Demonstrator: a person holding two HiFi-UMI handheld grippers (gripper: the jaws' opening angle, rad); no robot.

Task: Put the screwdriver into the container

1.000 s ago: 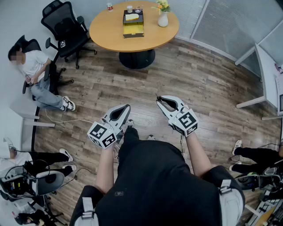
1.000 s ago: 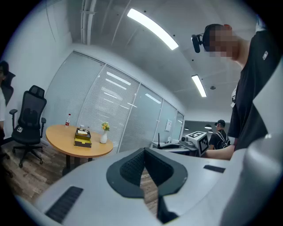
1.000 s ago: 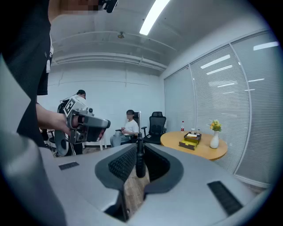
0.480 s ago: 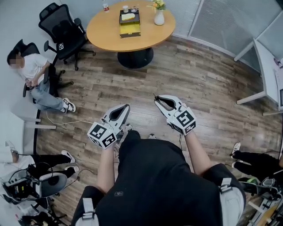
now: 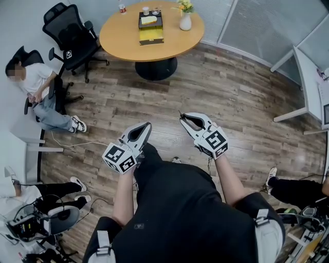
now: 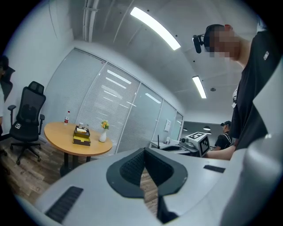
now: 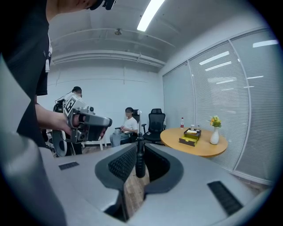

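Head view: the container (image 5: 151, 28) sits on the far counter (image 5: 180, 43). Left gripper view: left hand-held gripper (image 6: 143, 151) is pressed together, empty. Right gripper view: right hand-held gripper (image 7: 139, 149) clamps the screwdriver (image 7: 139, 167); jolts while walking could shake it loose.

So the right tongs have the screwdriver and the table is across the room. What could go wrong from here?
1. The right tongs pinch the screwdriver at one narrow spot, so it might tilt or slip on the walk to the round table.
2. The container sits near a vase and a bottle, which a reaching gripper could knock.
3. A cable lies on the floor to the left, a possible trip.
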